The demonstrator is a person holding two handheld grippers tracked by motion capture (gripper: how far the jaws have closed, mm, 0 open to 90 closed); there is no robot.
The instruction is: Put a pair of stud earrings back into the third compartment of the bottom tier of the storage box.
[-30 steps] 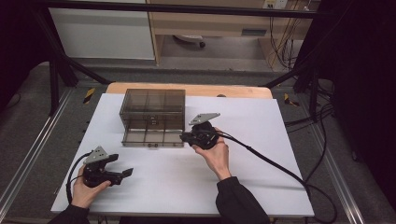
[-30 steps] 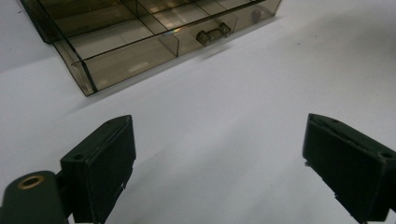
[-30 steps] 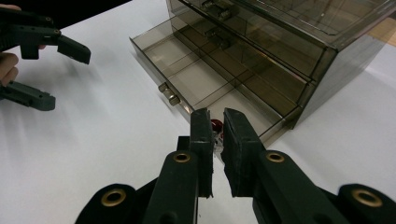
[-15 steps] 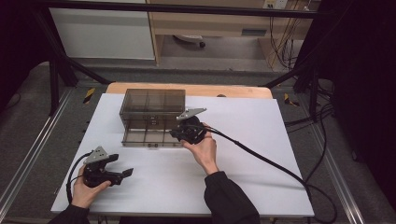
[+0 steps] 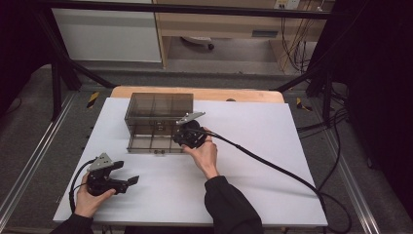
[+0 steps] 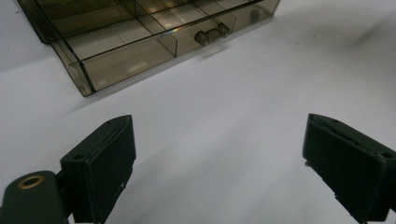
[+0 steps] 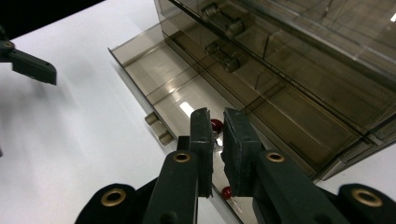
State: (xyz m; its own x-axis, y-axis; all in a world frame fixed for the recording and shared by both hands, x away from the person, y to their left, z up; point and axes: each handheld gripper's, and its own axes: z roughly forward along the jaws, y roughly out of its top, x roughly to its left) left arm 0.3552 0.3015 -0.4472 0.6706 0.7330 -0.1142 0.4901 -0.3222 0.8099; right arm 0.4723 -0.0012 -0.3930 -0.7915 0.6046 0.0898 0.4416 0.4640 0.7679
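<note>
A smoky, translucent plastic drawer cabinet [image 5: 159, 114], box-shaped with thin internal dividers, is seen on the matte white table sheet [image 5: 263, 165]; all places below are given relative to it. Its lowest drawer [image 7: 187, 100], a shallow tray with a small moulded handle [image 7: 158, 130] on its front wall, is drawn out toward the person. The right gripper [image 7: 215, 140], of matt black plastic with flat rectangular pads, is held over the right end of this open drawer, its jaws drawn narrow with only a slim gap between them. A small, glossy red bead-like object [image 7: 216, 125] is seen in that gap at the tips; whether it is pinched cannot be told. A second red bead [image 7: 226, 192] lies lower in the same drawer. The left gripper [image 5: 127, 181] is held well in front of the cabinet and to its left, low over the sheet, its jaws spread wide with nothing between them
</note>
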